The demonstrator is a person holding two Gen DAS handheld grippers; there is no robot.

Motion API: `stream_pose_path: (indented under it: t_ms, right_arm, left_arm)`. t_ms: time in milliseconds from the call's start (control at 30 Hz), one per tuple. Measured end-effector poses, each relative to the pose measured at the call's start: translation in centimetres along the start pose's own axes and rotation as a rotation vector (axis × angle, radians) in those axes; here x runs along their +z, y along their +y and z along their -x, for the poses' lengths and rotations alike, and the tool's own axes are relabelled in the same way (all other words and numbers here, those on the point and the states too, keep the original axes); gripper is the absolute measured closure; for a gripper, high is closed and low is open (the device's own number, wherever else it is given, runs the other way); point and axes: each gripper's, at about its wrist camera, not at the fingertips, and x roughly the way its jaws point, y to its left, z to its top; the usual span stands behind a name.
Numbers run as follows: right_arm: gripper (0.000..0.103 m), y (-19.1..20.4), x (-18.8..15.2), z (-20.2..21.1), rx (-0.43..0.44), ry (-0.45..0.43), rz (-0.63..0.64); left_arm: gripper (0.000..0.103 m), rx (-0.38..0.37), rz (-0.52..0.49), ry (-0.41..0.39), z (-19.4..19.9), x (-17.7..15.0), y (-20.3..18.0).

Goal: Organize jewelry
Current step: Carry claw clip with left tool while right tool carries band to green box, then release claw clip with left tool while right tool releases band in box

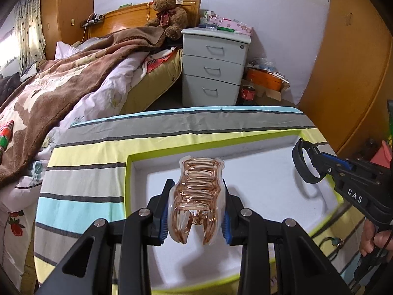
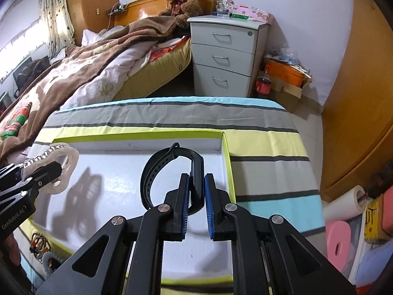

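Only the right view shows the hair claw's (image 2: 52, 169) rhinestones.

At 6 o'clock in the left wrist view, the frame cut off the near wall of the lime-green-rimmed white tray (image 1: 127, 191). The left claw (image 1: 196, 211) covered the flanks of the rose-gold plastic hair clip (image 1: 196, 196). At 8 o'clock in the right wrist view, a small beaded jewelry heap (image 2: 39, 245) on the striped bench cloth (image 2: 265, 147) was too blurred to identify.
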Motion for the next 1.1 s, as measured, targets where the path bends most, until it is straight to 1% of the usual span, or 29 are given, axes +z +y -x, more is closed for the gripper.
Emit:
stream_pose_path:
  t_ms: [333,400,467,733,900,1000,1033,1100]
  right_arm:
    - [0.09,0.0,0.7,-2.2,-0.027,0.027,0.036]
    - [0.09,0.0,0.7,-2.4,-0.031,0.029,0.042]
    - [0.09,-0.1,0.7,-2.7,-0.031,0.033,0.043]
    - [0.09,0.1,0.6,-3.5,-0.041,0.044,0.057]
    - [0.09,0.2,0.7,-3.7,-0.042,0.047,0.061]
    - [0.09,0.3,0.8,-3.7,-0.045,0.045,0.062]
    - [0.09,0.2,0.7,-3.7,-0.045,0.043,0.061]
    - [0.088,0.2,0.8,-3.6,-0.039,0.041,0.057]
  left_arm:
    - [0.068,0.04,-0.002,0.015,-1.8,0.0,-0.1]
    - [0.068,0.032,0.005,0.028,-2.2,0.0,0.0]
    - [0.068,0.044,0.002,0.034,-2.5,-0.1,0.0]
    - [0.068,0.045,0.008,0.033,-2.8,0.1,0.3]
    - [0.068,0.044,0.016,0.059,-3.4,-0.2,0.5]
    - [0.064,0.047,0.02,0.062,-3.5,-0.2,0.6]
    - [0.06,0.048,0.021,0.061,-3.5,-0.2,0.6]
    - [0.058,0.049,0.024,0.061,-3.4,-0.2,0.7]
